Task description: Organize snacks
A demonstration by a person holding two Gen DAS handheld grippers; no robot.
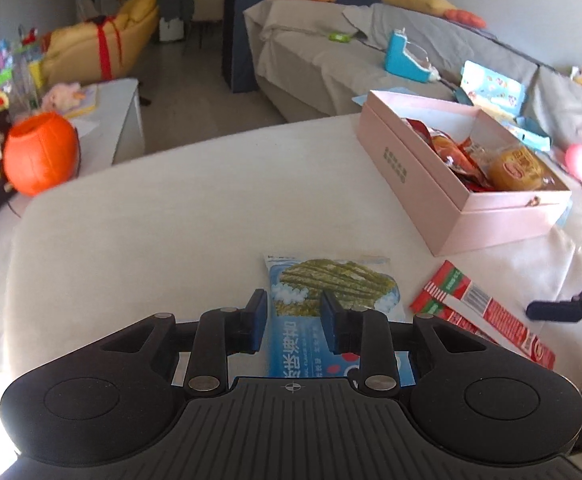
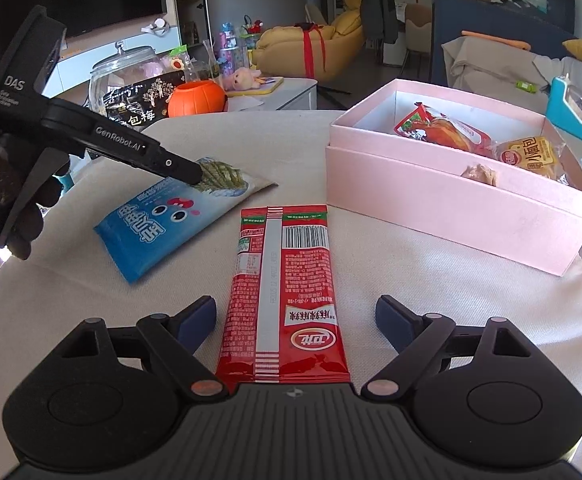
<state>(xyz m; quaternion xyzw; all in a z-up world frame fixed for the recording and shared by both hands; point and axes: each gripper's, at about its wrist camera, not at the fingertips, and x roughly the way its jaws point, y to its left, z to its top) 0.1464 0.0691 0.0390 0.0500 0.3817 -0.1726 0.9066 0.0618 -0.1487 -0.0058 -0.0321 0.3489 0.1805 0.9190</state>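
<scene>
A blue seaweed snack packet (image 1: 331,280) lies on the white cloth table (image 1: 151,220). My left gripper (image 1: 295,318) is shut on it, the pads pinching its middle. In the right wrist view that gripper (image 2: 197,176) grips the packet (image 2: 163,228) near its far end, which looks slightly raised. A long red packet (image 2: 287,280) lies flat, back side up, between the spread fingers of my right gripper (image 2: 295,316), which is open and not touching it. The open pink box (image 2: 451,208) stands to the right and holds a red packet (image 2: 443,130) and a yellow cake packet (image 2: 531,156).
An orange pumpkin bucket (image 2: 197,98), a glass jar (image 2: 123,76) and a dark snack bag (image 2: 143,100) stand beyond the table's far left edge. A grey covered sofa (image 1: 311,64) with a blue toy (image 1: 403,58) lies behind the box (image 1: 431,200).
</scene>
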